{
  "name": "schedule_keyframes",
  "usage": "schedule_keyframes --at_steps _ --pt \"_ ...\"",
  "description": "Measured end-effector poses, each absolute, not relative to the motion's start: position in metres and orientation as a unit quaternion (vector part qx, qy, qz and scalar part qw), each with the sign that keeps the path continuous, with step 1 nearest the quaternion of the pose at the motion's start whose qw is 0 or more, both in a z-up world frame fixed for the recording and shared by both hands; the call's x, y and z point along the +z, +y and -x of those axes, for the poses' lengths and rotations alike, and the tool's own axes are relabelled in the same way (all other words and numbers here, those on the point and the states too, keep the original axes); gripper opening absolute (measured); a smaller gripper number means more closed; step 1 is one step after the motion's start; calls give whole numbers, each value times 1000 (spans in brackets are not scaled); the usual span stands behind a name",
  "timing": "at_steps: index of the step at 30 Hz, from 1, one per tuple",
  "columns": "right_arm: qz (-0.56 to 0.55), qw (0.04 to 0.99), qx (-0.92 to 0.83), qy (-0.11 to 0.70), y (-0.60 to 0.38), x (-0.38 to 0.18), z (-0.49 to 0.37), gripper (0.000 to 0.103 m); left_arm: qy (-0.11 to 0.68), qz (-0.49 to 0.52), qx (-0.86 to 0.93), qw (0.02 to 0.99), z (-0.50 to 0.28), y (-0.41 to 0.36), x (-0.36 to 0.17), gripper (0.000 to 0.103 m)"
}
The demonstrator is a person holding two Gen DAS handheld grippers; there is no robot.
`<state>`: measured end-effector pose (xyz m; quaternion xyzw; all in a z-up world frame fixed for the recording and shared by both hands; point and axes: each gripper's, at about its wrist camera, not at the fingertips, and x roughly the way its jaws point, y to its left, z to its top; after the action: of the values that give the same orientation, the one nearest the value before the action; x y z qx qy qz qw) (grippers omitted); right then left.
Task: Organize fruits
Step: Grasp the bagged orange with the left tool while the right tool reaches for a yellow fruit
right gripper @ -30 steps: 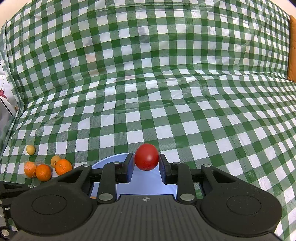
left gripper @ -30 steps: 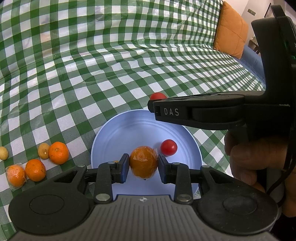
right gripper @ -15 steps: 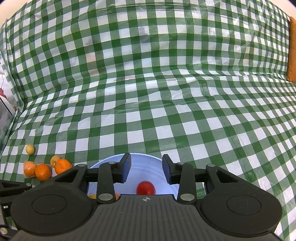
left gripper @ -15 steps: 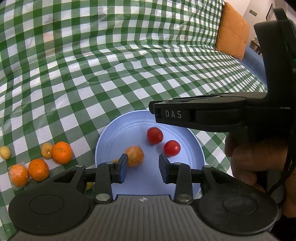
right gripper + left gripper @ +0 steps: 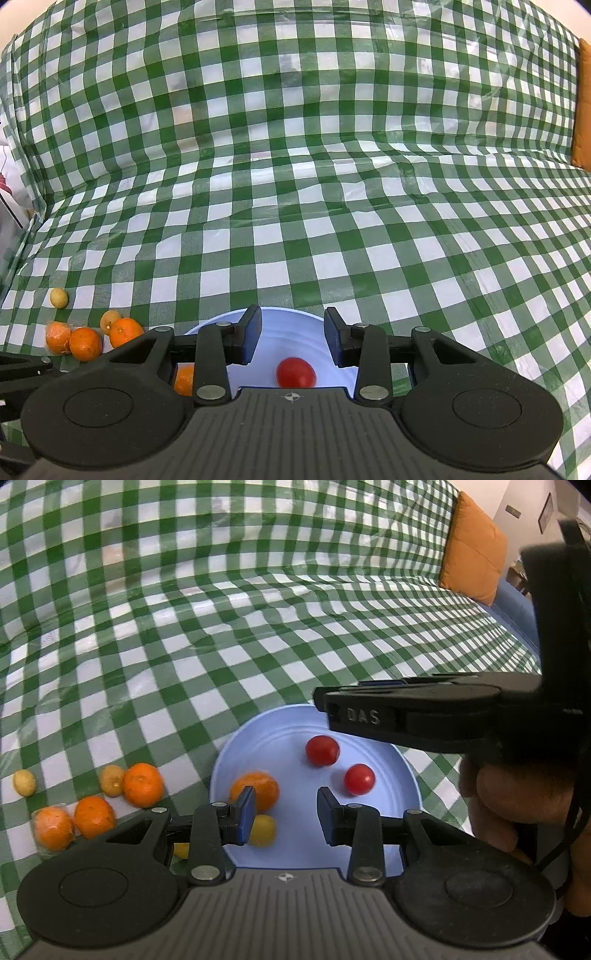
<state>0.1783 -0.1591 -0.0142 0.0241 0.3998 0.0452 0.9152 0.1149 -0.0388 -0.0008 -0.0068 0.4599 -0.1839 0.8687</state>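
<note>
A light blue plate (image 5: 280, 734) lies on the green checked cloth and holds an orange (image 5: 258, 788), two red tomatoes (image 5: 322, 750) (image 5: 359, 779) and a small yellow fruit (image 5: 263, 830). My left gripper (image 5: 286, 816) is open and empty just above the plate's near side. My right gripper (image 5: 291, 334) is open and empty over the plate (image 5: 291, 325), with one tomato (image 5: 296, 372) below it; its side shows in the left wrist view (image 5: 406, 716).
Loose oranges (image 5: 143, 784) (image 5: 94, 816), a wrapped orange (image 5: 53, 829) and small yellow fruits (image 5: 24, 782) (image 5: 112, 781) lie on the cloth left of the plate. An orange cushion (image 5: 472, 546) stands at the far right. Checked cloth stretches beyond the plate.
Both grippers opened. The left let the orange drop onto the plate and the right let its tomato drop there. Both have drawn back a little.
</note>
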Motion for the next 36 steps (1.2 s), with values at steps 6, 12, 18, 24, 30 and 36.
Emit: schedule_keyframes --at_steps 6,12,18,24,30,36 --pt "-23 920 51 387 -152 -11 -176 29 458 40 -140 877 -126 7 8 26" --pt "-32 925 81 369 -140 -5 -174 23 468 111 -48 876 -141 84 17 22" --pt "-8 908 169 383 -108 -9 -169 23 488 174 21 855 -145 141 10 22" --pt "107 876 267 388 -57 -24 -146 23 501 207 30 840 -148 159 4 24" --pt "207 853 287 384 -23 -44 -129 27 520 202 36 829 -149 152 -13 40" --pt "276 836 283 380 -5 -62 -127 27 535 211 46 817 -157 149 -29 52"
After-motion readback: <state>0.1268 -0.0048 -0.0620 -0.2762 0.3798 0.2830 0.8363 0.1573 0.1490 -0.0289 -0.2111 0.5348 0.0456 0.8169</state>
